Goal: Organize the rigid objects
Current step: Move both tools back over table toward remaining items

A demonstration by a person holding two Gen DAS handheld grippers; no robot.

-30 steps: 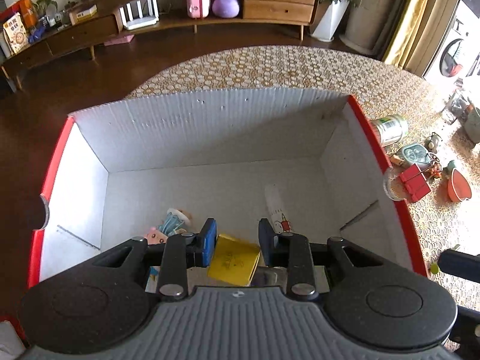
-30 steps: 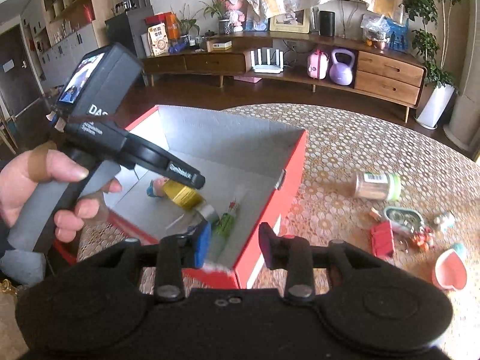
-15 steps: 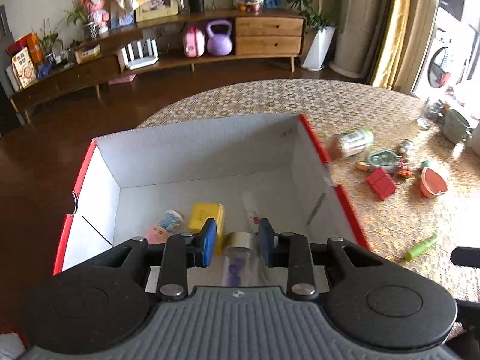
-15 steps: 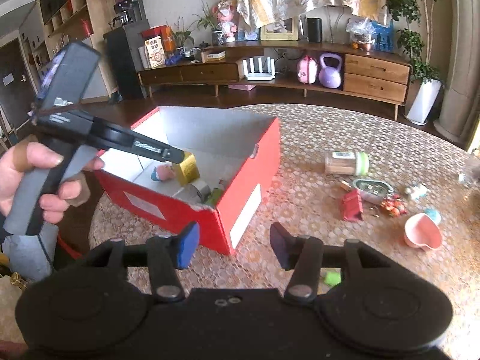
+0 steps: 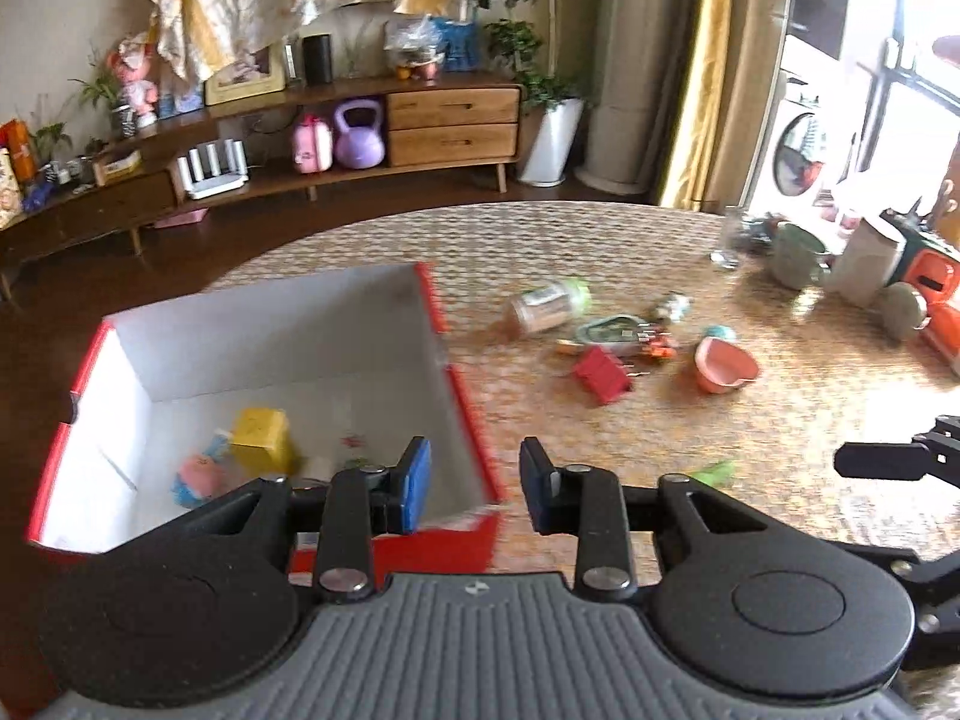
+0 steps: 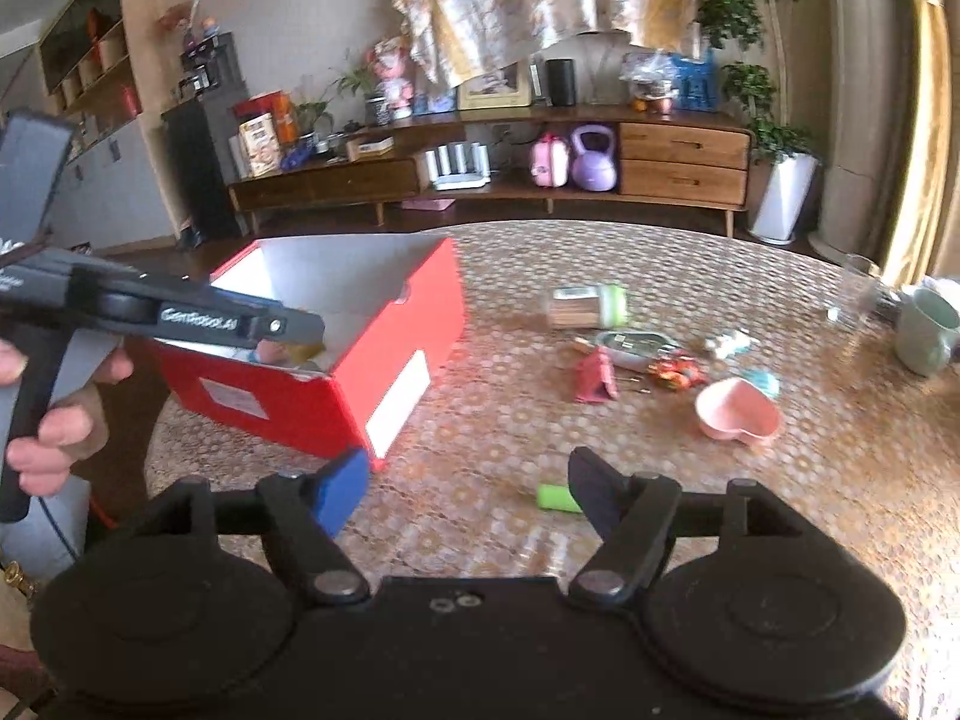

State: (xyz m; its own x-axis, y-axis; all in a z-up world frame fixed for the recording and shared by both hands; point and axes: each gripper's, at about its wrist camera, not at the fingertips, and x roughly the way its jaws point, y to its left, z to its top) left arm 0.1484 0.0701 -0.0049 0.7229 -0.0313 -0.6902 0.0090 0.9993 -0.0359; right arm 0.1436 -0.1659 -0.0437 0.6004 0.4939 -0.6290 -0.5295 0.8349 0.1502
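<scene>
Beside right gripper (image 6: 468,489): green tube (image 6: 555,497)

Daylight enters at 2 o'clock in the left wrist view, overexposing the window (image 5: 888,90). Both views show motion blur across the table (image 6: 660,420). Fisheye bending is strong toward all edges.

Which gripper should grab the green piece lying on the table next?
Right. The right gripper is open with the green piece just past its fingers. The left gripper, also open, sits at the red box corner.
</scene>
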